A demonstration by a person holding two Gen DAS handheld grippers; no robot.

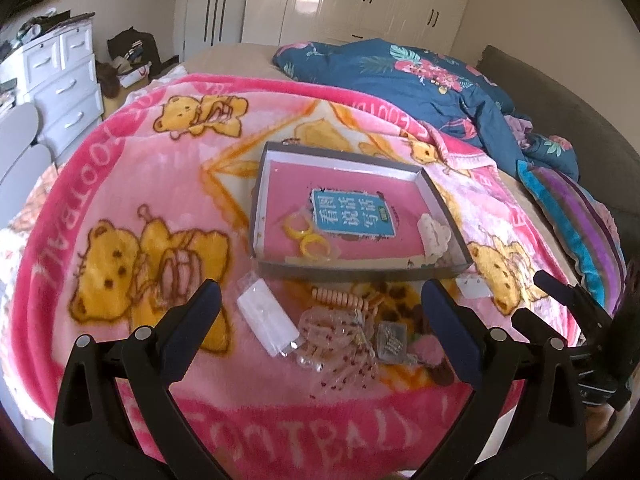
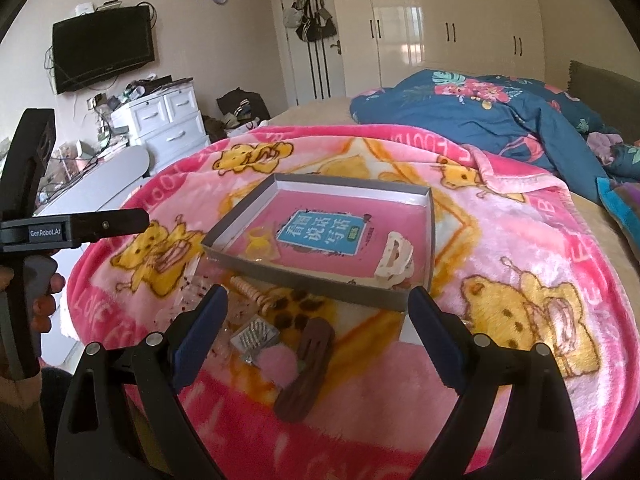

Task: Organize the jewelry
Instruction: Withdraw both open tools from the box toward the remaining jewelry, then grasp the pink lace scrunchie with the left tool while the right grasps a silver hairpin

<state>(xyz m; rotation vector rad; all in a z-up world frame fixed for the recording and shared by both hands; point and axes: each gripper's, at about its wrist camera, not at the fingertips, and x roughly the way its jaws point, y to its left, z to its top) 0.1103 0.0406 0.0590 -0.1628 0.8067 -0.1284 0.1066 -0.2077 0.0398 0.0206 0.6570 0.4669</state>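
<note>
Reading what is legible first: the pink fleece blanket with yellow bears [image 1: 132,184] carries "FOOTBALL" in pale letters along its near border, and your left gripper's black body, seen from the right wrist view, bears a small label reading "GenRobot.AI". The shallow grey cardboard box lid [image 1: 360,270] lies on that blanket, and inside it a teal label [image 1: 352,212] shows large Chinese characters on a pink sheet. Also inside are 2 yellow plastic rings [image 1: 306,236] at the left and a cream hair claw clip [image 2: 394,260] at the right. Just in front of the box lies the loose pile: a white plastic packet [image 1: 266,320], clear bags of small beads [image 1: 340,340], a coiled peach hair tie [image 1: 340,298], a small silver card of pins [image 2: 254,338], a pink pompom [image 2: 276,364] and a brown hair clip [image 2: 306,368]. Your left gripper [image 1: 320,316] hangs above this pile with jaws spread wide, touching and holding nothing. Your right gripper [image 2: 318,320] is likewise spread wide above the brown clip, empty.
</note>
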